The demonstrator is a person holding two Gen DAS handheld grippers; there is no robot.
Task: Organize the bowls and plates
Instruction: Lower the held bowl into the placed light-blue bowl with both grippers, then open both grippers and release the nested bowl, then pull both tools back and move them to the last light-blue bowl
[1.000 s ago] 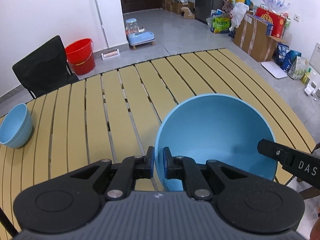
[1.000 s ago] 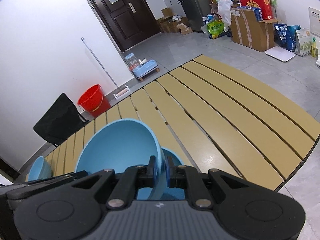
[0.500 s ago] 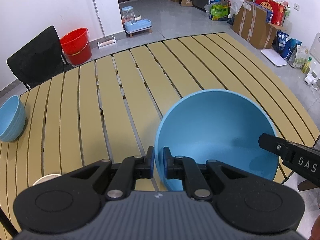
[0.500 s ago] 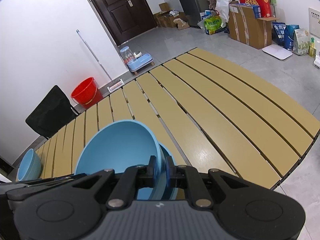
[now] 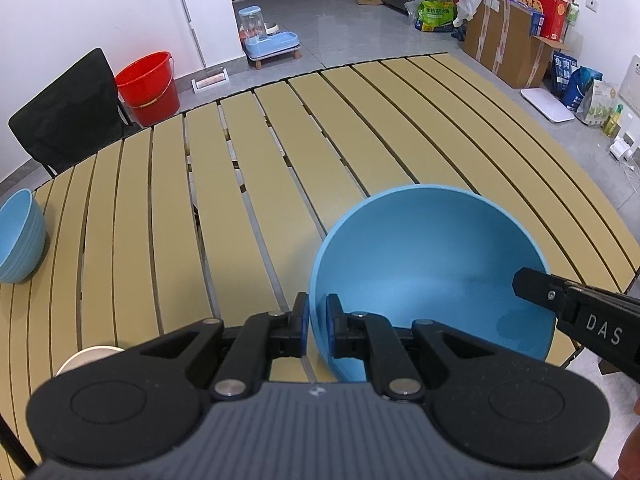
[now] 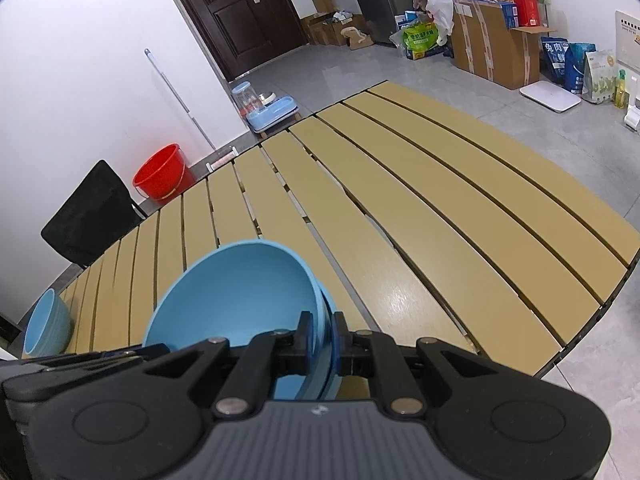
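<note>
Left gripper point(image 5: 317, 317): clamped on big blue bowl point(image 5: 432, 276) rim, steadying it.
Right gripper point(image 6: 323, 338): pinching opposite rim, sharing load.
Small bowl point(image 5: 18, 236): far left of big bowl, likely nesting target.

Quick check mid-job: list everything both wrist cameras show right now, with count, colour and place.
Large bowl: one, blue, over the table's near right, held at opposite rims; a second blue rim nests under it in the right wrist view.
Small bowl: one, blue, table's far left edge.
Pale round item: one, whitish, near left, mostly hidden.
Table: one, tan slats.
Chair: one, black, beyond table.
Bucket: one, red, on floor.
Pet feeder: one, blue, by wall.
Cardboard boxes: several, brown, far right.
Left tool: shut on rim.
Right tool: shut on rim.
</note>
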